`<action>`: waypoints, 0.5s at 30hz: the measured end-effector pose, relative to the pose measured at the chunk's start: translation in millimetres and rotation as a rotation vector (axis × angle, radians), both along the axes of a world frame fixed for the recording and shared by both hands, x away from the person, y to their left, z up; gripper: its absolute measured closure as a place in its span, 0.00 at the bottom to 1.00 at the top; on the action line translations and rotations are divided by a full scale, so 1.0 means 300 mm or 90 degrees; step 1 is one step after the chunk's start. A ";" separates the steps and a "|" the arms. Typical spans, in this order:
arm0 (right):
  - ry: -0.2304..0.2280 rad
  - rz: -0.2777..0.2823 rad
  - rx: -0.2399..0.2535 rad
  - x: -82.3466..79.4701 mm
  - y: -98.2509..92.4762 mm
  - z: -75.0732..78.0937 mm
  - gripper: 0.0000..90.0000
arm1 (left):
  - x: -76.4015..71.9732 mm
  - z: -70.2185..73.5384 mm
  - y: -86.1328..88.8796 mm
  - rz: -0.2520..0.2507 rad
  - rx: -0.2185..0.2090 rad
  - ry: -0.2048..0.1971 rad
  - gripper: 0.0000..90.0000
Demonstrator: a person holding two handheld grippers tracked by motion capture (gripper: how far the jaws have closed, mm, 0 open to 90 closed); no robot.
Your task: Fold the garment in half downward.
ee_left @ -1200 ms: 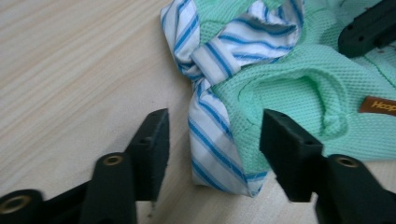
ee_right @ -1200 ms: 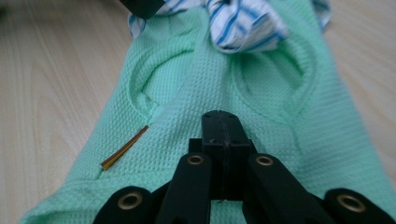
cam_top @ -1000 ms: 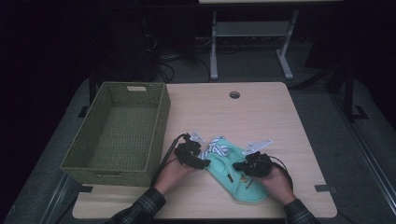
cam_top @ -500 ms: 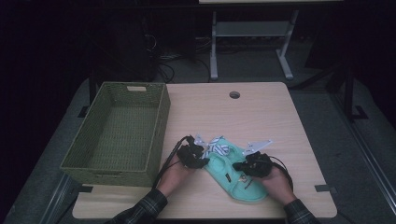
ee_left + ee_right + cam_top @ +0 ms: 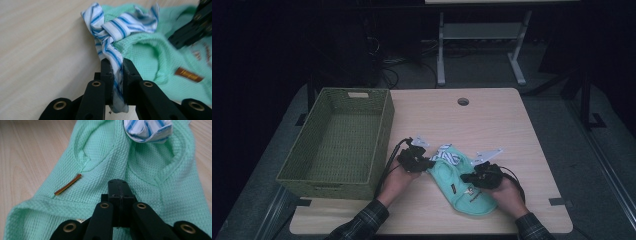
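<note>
A mint-green knit garment (image 5: 457, 187) lies on the table's front half, with a blue-and-white striped cloth (image 5: 447, 156) bunched at its far end. My left gripper (image 5: 428, 162) has just been closing and is now shut on a twisted strip of the striped cloth (image 5: 117, 26), which runs down between the two pads of the left gripper (image 5: 116, 65). My right gripper (image 5: 468, 177) rests shut on top of the green garment (image 5: 107, 152), the jaws of the right gripper (image 5: 119, 183) pressed flat together. A small brown label (image 5: 68, 184) is sewn on the green fabric.
A woven green basket (image 5: 382, 135) stands empty at the table's left, close to my left hand. A cable hole (image 5: 463, 101) sits near the far edge of the table. A metal stand (image 5: 482, 35) is on the floor behind the table.
The left hand edged slightly toward the striped cloth at the garment's end. The right hand stayed still on the green garment.
</note>
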State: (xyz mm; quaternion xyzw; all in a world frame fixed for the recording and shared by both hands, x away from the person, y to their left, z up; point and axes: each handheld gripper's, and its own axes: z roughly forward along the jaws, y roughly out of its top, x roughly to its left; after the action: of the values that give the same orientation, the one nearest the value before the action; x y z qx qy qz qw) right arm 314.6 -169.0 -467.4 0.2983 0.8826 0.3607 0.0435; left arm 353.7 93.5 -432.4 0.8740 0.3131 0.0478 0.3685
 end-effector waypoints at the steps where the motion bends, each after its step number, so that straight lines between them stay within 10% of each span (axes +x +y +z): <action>1: 0.001 -0.002 0.000 0.003 0.004 0.001 1.00 | 0.001 0.016 0.001 0.001 -0.008 -0.008 0.90; 15: -0.012 -0.006 0.006 0.105 0.089 -0.005 1.00 | 0.015 0.136 0.019 -0.001 -0.060 -0.053 0.90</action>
State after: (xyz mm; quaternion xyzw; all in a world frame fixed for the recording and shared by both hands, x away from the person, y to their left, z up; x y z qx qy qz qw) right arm 346.0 -142.2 -468.9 0.2994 0.8789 0.3676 0.0523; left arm 358.1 99.3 -391.7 0.8530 0.2986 0.0693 0.4224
